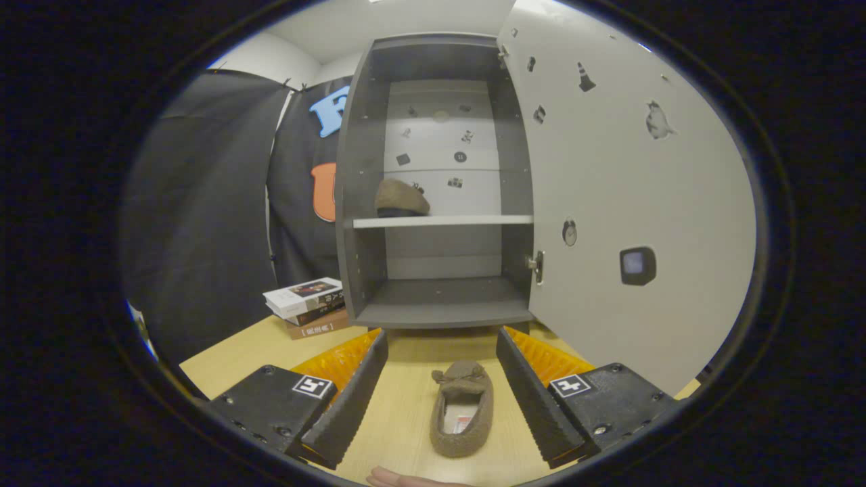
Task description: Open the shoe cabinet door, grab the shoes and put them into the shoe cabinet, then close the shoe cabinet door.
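The hand-held two-finger gripper point(440, 385) hovered low over the pale wooden tabletop point(243, 355) with its fingers point(348, 399) spread wide apart, gripping nothing. Between them, lying flat on the wood and touching neither finger, sat a brown fuzzy slipper-style shoe with a small bow at its toe point(462, 416). Its toe pointed away from the gripper toward the cabinet, and a light insole showed inside its opening. A fingertip of a person's hand point(396, 479) showed at the near edge of the table, just behind the shoe's heel.

Beyond the fingers stood the dark grey shoe cabinet point(436, 182), upright on the table and open at the front. Its white door with small dark stickers point(629, 203) was swung fully out on the right side, hinged along the cabinet's right wall, with a metal hinge visible near the lower compartment. A pale shelf board point(443, 220) split the inside into an upper and a lower compartment. A second brown shoe point(401, 197) rested on that shelf in the upper compartment, toward its left side. The lower compartment had nothing in it.

To the left of the cabinet, close beside its base, a short stack of books point(308, 306) lay on the table, the top one with a white cover. Black cloth hung behind the books and cabinet as the booth's wall.
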The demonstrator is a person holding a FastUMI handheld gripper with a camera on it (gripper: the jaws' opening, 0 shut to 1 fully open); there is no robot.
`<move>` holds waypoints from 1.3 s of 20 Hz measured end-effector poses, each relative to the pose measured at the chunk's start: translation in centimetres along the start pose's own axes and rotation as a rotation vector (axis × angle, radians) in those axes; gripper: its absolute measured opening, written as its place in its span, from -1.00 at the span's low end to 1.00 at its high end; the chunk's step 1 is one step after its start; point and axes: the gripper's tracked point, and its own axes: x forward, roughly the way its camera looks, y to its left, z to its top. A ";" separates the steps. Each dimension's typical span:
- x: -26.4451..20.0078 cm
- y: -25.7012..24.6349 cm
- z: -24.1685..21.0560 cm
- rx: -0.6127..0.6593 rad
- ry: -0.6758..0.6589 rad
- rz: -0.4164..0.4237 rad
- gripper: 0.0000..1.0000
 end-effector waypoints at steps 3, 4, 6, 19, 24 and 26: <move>2.7 -0.2 -5.2 0.003 0.130 -0.021 0.98; 3.6 -0.3 -6.8 0.004 0.174 -0.031 0.93; 5.1 -0.8 -9.6 0.019 0.259 -0.057 0.77; 10.2 -1.3 -14.8 0.176 0.402 0.025 -0.80; 7.9 -3.0 -10.6 0.125 0.283 -0.001 -0.80; 6.4 -2.7 -8.0 0.136 0.238 0.031 -0.81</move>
